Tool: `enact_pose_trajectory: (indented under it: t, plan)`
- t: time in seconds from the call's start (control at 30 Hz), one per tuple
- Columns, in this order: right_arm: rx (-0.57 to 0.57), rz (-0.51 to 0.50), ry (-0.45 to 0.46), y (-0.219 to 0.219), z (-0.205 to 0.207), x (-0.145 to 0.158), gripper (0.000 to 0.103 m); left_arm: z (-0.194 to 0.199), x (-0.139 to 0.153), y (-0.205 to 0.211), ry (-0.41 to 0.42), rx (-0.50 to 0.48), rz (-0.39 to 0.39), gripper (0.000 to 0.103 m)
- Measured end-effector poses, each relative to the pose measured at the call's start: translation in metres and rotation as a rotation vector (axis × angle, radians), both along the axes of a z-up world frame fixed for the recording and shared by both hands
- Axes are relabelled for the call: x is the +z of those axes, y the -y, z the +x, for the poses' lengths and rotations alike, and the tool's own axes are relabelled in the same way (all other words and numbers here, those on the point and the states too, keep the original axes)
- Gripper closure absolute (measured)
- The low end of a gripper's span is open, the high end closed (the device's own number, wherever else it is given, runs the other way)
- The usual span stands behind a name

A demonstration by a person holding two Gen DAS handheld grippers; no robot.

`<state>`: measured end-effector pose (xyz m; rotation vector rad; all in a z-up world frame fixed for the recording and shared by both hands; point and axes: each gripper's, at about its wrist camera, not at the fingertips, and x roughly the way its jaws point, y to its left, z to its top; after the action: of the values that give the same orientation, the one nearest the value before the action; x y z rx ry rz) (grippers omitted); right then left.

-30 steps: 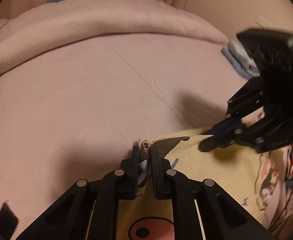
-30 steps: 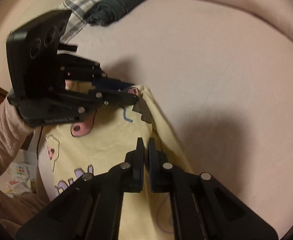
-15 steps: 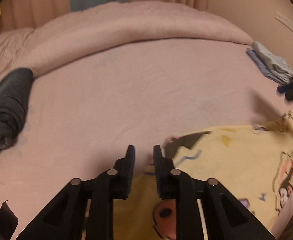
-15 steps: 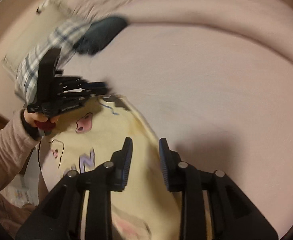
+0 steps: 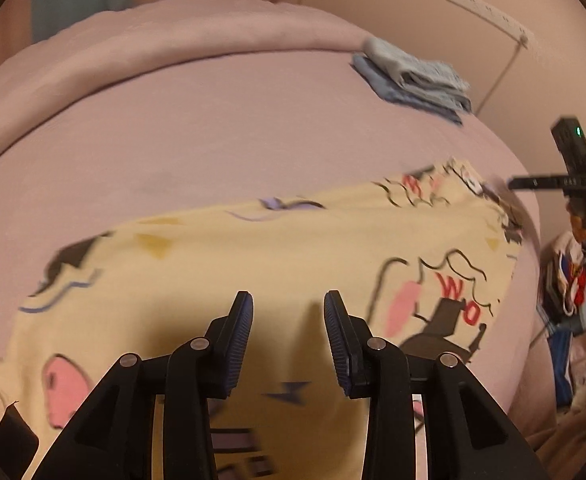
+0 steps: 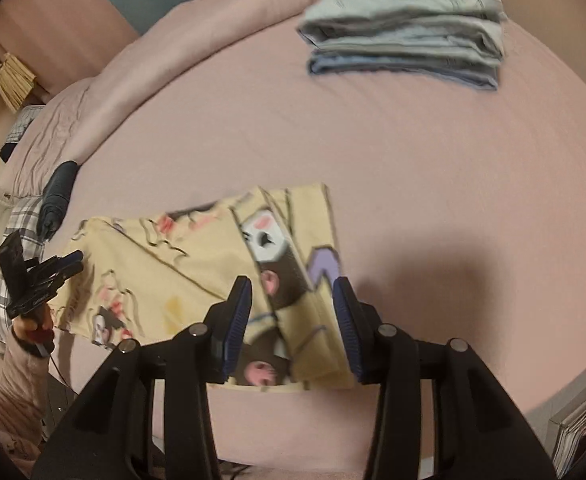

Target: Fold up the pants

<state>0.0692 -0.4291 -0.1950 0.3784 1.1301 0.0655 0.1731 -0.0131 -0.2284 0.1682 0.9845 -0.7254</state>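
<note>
pants [image 5: 293, 264], yellow with cartoon prints, are lying folded flat on the pink bed sheet [image 5: 213, 128], right under and ahead of both your tools. you are holding your left gripper [image 5: 288, 336] over the cloth with its jaws apart, just having been opening, nothing between them. you are holding your right gripper [image 6: 291, 320] over the pants' near end, jaws likewise apart and just having been opening, pads not pressing the fabric. beyond it a stack of folded jeans [image 6: 405, 28] is sitting well apart; a dark rolled garment [image 6: 59, 192] is lying off to its left.
</note>
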Motion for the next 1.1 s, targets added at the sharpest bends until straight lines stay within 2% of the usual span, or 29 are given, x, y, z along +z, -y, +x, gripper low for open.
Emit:
enact_pose_trajectory:
  t: [0.17,0.3,0.43,0.5,0.53,0.6,0.67,0.73,0.83,0.93,1.0,1.1]
  plan:
    - [0.154,0.003,0.064,-0.026,0.032,-0.008,0.060,-0.006,-0.005,0.010,-0.031,0.012,0.016,0.067]
    - [0.218,-0.042,0.047,-0.034,0.060,-0.025,0.060,-0.003,0.000,0.019,-0.042,0.007,-0.015,0.067]
    - [0.275,-0.081,0.020,-0.042,0.078,-0.040,0.062,0.004,0.005,0.042,-0.039,-0.038,-0.032,0.065]
    - [0.295,-0.095,0.035,-0.044,0.078,-0.039,0.081,0.008,0.007,0.056,-0.032,-0.078,-0.038,0.057]
    - [0.298,-0.084,0.038,-0.042,0.077,-0.039,0.096,0.010,0.010,0.062,-0.020,-0.097,-0.037,0.056]
    - [0.300,-0.091,0.067,-0.042,0.074,-0.036,0.098,0.015,0.017,0.080,0.004,-0.158,-0.049,0.056]
    - [0.315,-0.127,0.106,-0.047,0.066,-0.033,0.099,0.022,0.020,0.097,-0.011,-0.210,-0.074,0.055]
    - [0.301,-0.086,0.175,-0.046,0.059,-0.024,0.100,0.030,0.019,0.116,-0.033,-0.254,-0.082,0.054]
    - [0.266,-0.040,0.286,-0.040,0.046,-0.006,0.100,0.039,0.014,0.144,-0.091,-0.339,-0.120,0.054]
    - [0.270,-0.033,0.338,-0.038,0.035,0.005,0.100,0.041,0.007,0.168,-0.174,-0.432,-0.172,0.054]
    - [0.273,-0.022,0.357,-0.041,0.033,0.011,0.100,0.039,0.002,0.185,-0.216,-0.495,-0.166,0.054]
    - [0.262,-0.025,0.386,-0.038,0.028,0.018,0.100,0.036,-0.008,0.208,-0.224,-0.531,-0.099,0.054]
